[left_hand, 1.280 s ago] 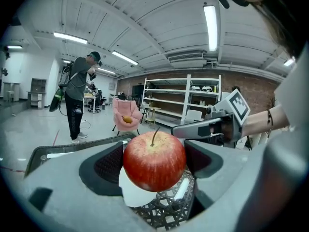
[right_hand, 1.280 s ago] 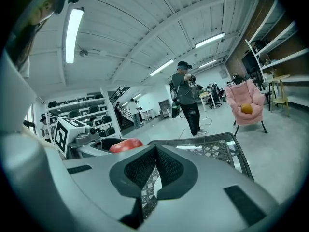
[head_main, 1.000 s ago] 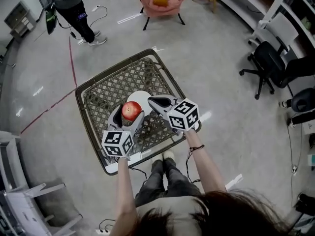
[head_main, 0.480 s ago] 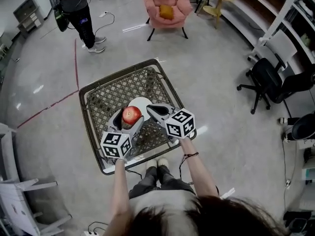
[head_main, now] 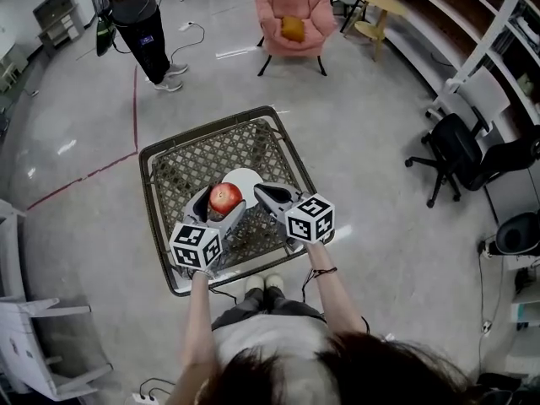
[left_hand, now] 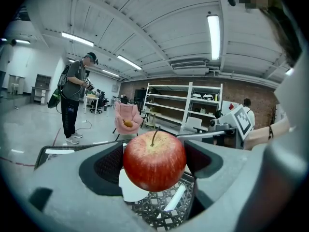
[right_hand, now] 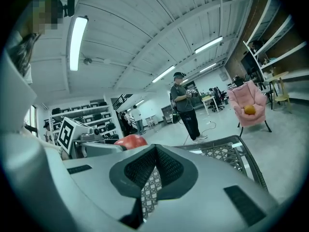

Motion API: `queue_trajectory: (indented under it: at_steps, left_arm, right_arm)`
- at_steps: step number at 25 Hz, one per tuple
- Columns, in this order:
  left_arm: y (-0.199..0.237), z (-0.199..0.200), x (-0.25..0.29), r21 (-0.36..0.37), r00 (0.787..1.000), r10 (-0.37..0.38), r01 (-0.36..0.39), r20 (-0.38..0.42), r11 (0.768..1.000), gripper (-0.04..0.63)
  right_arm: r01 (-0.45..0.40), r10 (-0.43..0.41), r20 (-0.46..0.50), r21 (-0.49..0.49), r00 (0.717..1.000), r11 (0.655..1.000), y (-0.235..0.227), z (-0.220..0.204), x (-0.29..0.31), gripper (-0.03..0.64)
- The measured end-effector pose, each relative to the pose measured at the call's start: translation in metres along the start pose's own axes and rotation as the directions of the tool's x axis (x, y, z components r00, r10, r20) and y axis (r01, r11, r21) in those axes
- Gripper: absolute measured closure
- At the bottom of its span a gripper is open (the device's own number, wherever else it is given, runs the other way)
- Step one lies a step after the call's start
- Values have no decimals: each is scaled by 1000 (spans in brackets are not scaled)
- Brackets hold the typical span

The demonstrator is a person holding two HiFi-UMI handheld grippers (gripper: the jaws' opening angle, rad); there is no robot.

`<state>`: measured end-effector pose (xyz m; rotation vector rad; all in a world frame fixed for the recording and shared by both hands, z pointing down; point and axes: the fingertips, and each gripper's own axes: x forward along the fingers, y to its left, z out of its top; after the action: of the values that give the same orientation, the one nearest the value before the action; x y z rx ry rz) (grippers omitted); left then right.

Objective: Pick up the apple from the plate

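A red apple [head_main: 224, 197] [left_hand: 154, 161] is clamped between the jaws of my left gripper [head_main: 221, 203] [left_hand: 155, 164], lifted above the white plate [head_main: 245, 179] [left_hand: 133, 191] that lies in the woven basket [head_main: 184, 165]. My right gripper [head_main: 268, 196] [right_hand: 153, 170] hovers just right of the apple over the basket, its jaws shut together with nothing held. From the right gripper view the apple [right_hand: 129, 141] peeks out behind the left gripper's body.
The basket stands on a grey floor. A pink armchair [head_main: 291, 11] with an orange object stands beyond it, a person [head_main: 139, 19] at the upper left, office chairs [head_main: 460, 154] and shelving at the right, white furniture [head_main: 34, 336] at the lower left.
The view shifted slightly as the head moved back. The left gripper keeps the apple lifted above the plate; both grippers hold nearly the same places over the basket.
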<state>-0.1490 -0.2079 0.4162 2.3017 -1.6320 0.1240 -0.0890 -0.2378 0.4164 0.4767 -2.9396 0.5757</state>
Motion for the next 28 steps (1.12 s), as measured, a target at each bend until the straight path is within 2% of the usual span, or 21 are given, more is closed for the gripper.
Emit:
queue_trajectory:
  at_steps: [12,28]
  left_arm:
    - [-10,-9,-4,-2,1000,-23,23,-5,1000,190]
    - [-7,-7,0,5,1000,-24,24,-2,1000,190]
  right_arm:
    - [5,-6,54,20,999,1000,4,3,-7,607]
    - [9,-10,65,17,998,1000,-2,5,-9,607]
